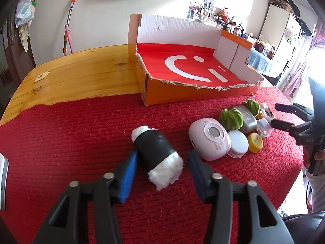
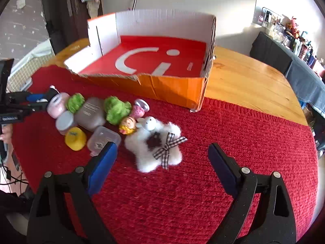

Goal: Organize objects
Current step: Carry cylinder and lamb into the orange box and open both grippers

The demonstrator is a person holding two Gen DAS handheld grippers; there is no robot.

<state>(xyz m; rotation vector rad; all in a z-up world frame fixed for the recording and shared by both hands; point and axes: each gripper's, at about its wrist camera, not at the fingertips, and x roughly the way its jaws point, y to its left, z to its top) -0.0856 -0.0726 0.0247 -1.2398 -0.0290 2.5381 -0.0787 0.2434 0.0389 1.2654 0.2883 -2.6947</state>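
The left tool [image 1: 161, 167] was seen spread, with its pads not pressed on anything. A black roll [image 1: 156, 151] with white fluffy ends lay tilted between the pads on the red mat [image 1: 71, 142]; it looked close to the blue left pad, and whether it touched could not be told. A gap was left at the dark right pad. Just right of this tool, a pink round device [image 1: 210, 139] and a cluster of small things were placed. Open mat was seen to the left, up to the bare wooden surface [image 1: 81, 75].

The right tool [image 2: 162, 158] was spread wide and held nothing. A white furry toy [image 2: 156, 146] with a checked bow lay on the mat between its fingers, touched by neither. A clear small container [image 2: 103, 138] was just beside the left finger. Free mat was seen to the right. Behind all things, the torn orange box [image 2: 172, 89] stood with its red floor bare.
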